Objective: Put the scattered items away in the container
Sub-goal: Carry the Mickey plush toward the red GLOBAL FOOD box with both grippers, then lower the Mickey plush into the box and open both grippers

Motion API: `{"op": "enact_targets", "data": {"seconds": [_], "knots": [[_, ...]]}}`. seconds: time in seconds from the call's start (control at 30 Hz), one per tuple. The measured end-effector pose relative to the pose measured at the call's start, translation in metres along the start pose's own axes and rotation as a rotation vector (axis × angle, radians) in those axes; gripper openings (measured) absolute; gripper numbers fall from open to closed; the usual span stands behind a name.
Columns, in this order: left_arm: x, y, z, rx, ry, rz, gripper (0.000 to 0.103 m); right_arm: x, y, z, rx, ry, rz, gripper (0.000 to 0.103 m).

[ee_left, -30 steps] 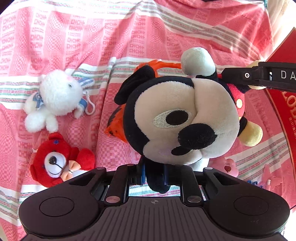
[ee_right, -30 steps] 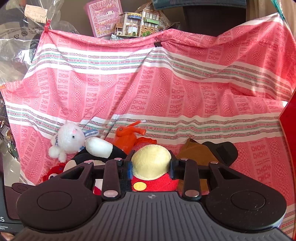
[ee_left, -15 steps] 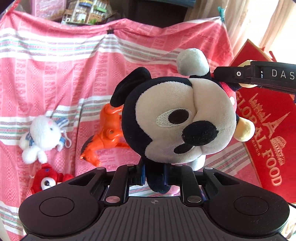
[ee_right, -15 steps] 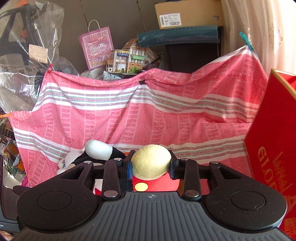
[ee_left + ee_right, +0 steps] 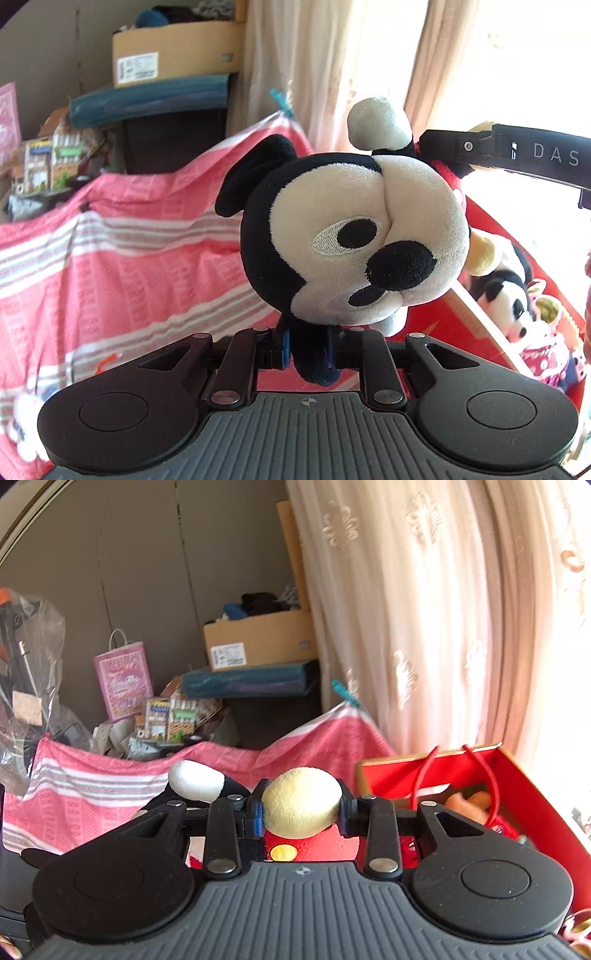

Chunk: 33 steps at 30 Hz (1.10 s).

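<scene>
A big Mickey Mouse plush (image 5: 354, 240) hangs in the air between both grippers. My left gripper (image 5: 308, 350) is shut on its black ear at the bottom of its head. My right gripper (image 5: 301, 812) is shut on its yellow foot (image 5: 301, 801), with the red shorts just below; the right gripper's side also shows in the left wrist view (image 5: 517, 155). The open red box (image 5: 535, 812) stands at the right, close to the plush, with a Minnie plush (image 5: 513, 310) and other toys inside.
The pink striped cloth (image 5: 129, 266) covers the surface at the left. A white plush (image 5: 22, 424) lies at its bottom left edge. Cardboard boxes (image 5: 258, 642), a pink bag (image 5: 123, 679) and clutter stand behind. A curtain (image 5: 443, 609) hangs at the right.
Both grippers have lifted the Mickey plush up and swung it right toward the red box. The scattered toys on the cloth have dropped out of sight and the box's inside has come into view.
</scene>
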<state>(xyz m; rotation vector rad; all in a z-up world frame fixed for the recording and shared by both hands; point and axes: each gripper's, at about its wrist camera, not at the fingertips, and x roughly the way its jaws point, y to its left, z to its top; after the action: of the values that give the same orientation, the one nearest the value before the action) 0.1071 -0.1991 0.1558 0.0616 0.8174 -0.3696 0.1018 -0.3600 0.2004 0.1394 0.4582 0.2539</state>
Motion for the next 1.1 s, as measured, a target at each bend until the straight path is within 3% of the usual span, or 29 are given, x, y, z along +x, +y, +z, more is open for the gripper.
{"op": "enact_targets", "data": {"seconds": [0.23, 0.43, 0.5, 0.53, 0.57, 0.6, 0.63, 0.7, 0.77, 1.1], "knots": [[0.03, -0.055, 0.078, 0.045, -0.036, -0.013, 0.016, -0.001, -0.069, 0.047, -0.041, -0.083, -0.114, 0.039], [0.073, -0.082, 0.113, 0.042, -0.022, 0.02, 0.016, 0.02, -0.11, 0.06, -0.032, -0.108, -0.155, 0.042], [0.086, -0.085, 0.123, 0.041, -0.021, 0.031, 0.016, 0.03, -0.122, 0.06, -0.02, -0.113, -0.169, 0.048], [0.095, -0.085, 0.128, 0.036, -0.014, 0.035, 0.021, 0.035, -0.129, 0.059, -0.014, -0.107, -0.171, 0.057], [0.104, -0.083, 0.13, 0.03, 0.005, 0.037, 0.04, 0.042, -0.135, 0.056, -0.011, -0.088, -0.174, 0.065], [0.113, -0.082, 0.132, 0.03, 0.027, 0.047, 0.05, 0.05, -0.14, 0.053, -0.002, -0.054, -0.169, 0.071], [0.12, -0.08, 0.131, 0.021, 0.053, 0.074, 0.057, 0.057, -0.145, 0.048, 0.007, -0.031, -0.192, 0.072], [0.124, -0.074, 0.124, 0.004, 0.05, 0.098, 0.085, 0.064, -0.155, 0.039, 0.028, -0.006, -0.187, 0.08], [0.124, -0.066, 0.119, -0.006, 0.036, 0.115, 0.09, 0.065, -0.165, 0.03, 0.059, 0.005, -0.178, 0.081], [0.122, -0.055, 0.106, 0.007, 0.09, 0.067, 0.091, 0.07, -0.171, 0.015, 0.105, 0.049, -0.203, 0.081]]}}
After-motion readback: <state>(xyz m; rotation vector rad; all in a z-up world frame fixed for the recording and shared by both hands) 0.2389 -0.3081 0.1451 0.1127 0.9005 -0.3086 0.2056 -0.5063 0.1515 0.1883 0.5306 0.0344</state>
